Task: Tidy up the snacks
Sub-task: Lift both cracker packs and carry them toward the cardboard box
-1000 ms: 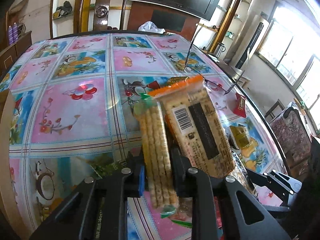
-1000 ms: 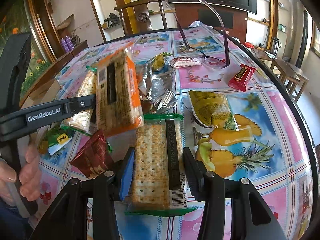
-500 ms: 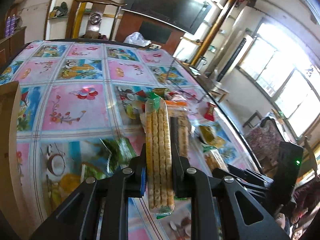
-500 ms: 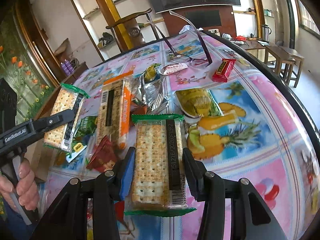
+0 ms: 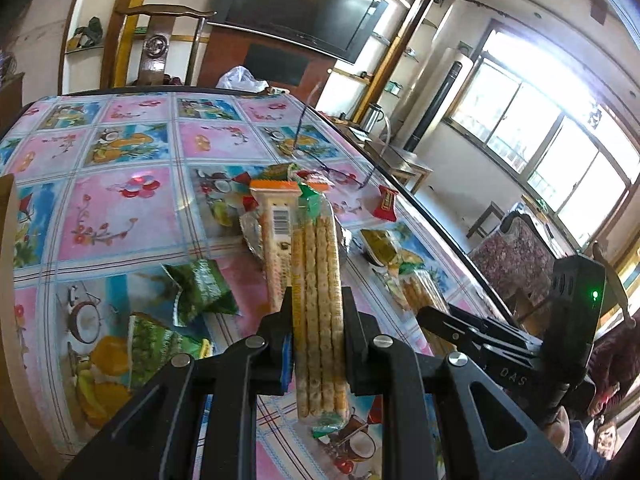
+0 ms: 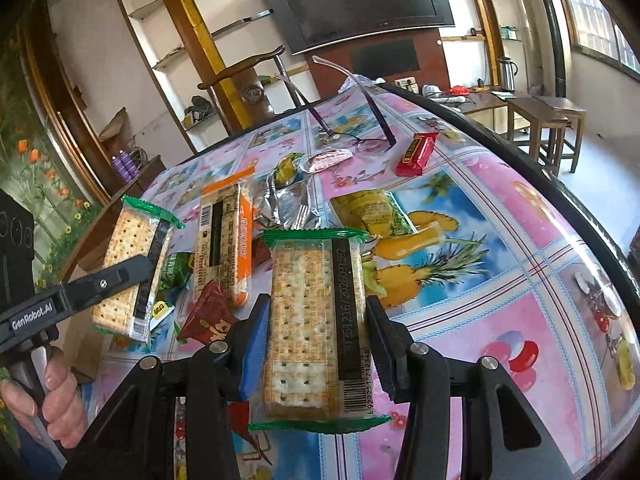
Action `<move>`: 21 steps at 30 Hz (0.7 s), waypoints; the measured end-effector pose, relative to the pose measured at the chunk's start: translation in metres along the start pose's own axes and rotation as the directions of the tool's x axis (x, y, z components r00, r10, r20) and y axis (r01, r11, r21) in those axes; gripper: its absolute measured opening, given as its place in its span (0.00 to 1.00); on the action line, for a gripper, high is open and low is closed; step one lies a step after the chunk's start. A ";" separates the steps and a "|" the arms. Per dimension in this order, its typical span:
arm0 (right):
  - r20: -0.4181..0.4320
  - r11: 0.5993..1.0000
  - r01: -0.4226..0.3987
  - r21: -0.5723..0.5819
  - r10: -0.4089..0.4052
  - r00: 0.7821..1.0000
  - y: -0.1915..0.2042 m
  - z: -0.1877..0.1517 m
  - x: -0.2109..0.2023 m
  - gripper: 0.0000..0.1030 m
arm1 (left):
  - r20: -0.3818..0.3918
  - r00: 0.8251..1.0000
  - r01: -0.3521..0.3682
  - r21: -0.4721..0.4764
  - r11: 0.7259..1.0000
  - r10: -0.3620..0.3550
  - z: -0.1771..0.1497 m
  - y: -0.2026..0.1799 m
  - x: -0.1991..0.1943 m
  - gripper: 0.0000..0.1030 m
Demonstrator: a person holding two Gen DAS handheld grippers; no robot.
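Observation:
My left gripper (image 5: 317,310) is shut on a green-ended cracker pack (image 5: 318,264), held edge-on above the table. In the right wrist view that same pack (image 6: 128,240) shows at the left in the left gripper (image 6: 134,274), with a person's hand (image 6: 56,396) on the handle. My right gripper (image 6: 316,324) is shut on a second green-ended cracker pack (image 6: 310,300), held flat with its barcode side up. An orange cracker pack (image 6: 226,240) lies on the table between the two; it also shows behind the left pack (image 5: 276,236).
On the flowered tablecloth (image 6: 500,240) lie a foil wrapper (image 6: 288,204), a yellow-green packet (image 6: 372,212), a red bar (image 6: 416,154), glasses (image 6: 360,140), a red triangular packet (image 6: 204,316) and green packets (image 5: 200,288). The table's edge (image 6: 560,184) curves along the right.
Both grippers have risen and drawn back with their cracker packs. The orange pack, up beside the left gripper's pack a second ago, now lies on the table.

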State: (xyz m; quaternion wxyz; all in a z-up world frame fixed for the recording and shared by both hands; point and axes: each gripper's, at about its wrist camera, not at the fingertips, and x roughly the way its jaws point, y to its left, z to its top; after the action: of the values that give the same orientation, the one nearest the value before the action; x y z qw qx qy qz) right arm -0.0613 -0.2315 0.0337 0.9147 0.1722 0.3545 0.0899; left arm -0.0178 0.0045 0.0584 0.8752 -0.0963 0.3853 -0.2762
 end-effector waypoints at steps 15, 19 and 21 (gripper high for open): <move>0.018 1.000 0.017 0.017 -0.017 1.000 0.011 -0.003 -0.002 0.48 | 0.048 0.998 0.030 -0.033 0.999 -0.028 0.008 0.011 -0.021 0.18; 0.006 1.000 -0.015 0.003 0.015 1.000 0.030 -0.002 0.005 0.48 | 0.077 0.997 0.024 -0.043 0.999 -0.020 0.011 0.020 -0.036 0.18; 0.000 0.999 -0.038 -0.003 0.038 0.999 0.042 0.000 0.009 0.48 | 0.089 0.996 0.018 -0.057 0.998 -0.013 0.014 0.028 -0.043 0.18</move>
State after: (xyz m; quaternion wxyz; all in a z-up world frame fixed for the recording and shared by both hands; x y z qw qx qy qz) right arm -0.0569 -0.1902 0.0439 0.9131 0.1773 0.3509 0.1078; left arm -0.0196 0.0510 0.0843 0.8861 -0.1366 0.3532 -0.2673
